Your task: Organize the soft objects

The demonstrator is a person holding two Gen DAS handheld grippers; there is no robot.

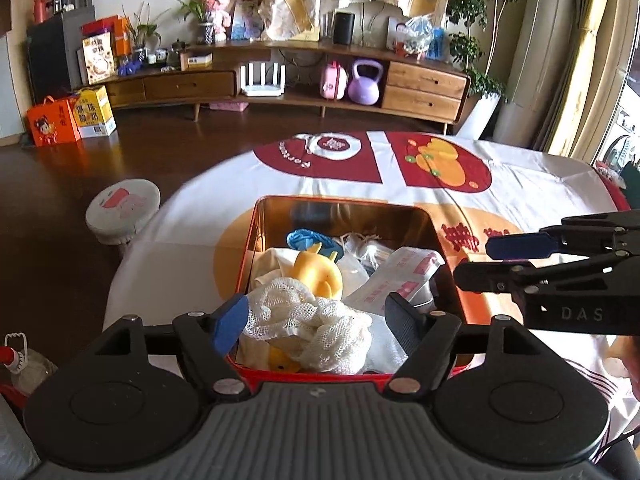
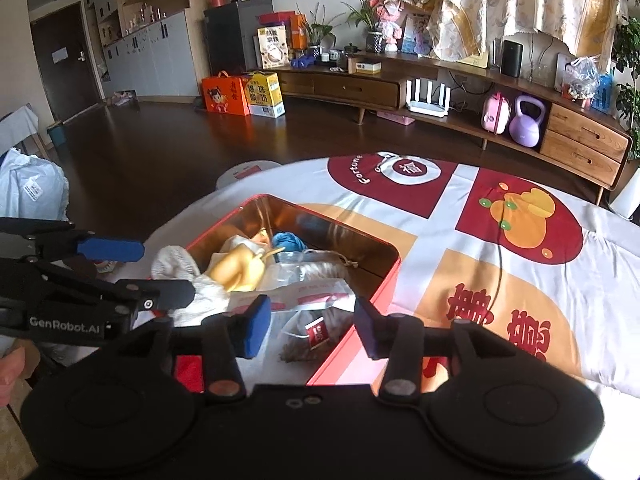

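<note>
Left wrist view | left gripper jaws apart over red tin, mesh cloth loose between them | right gripper apart, empty | soft items appeared all binned; task judged nearly done.

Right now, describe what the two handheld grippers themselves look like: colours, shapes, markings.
Both are black plastic with two round discs at the base and hinged bars with silver rivets. The left gripper has a ribbed grey body, one blue pad and one black ribbed pad; its side reads GenRobot.AI. The right gripper carries blue pads; its side reads DAS. No cables show.
</note>
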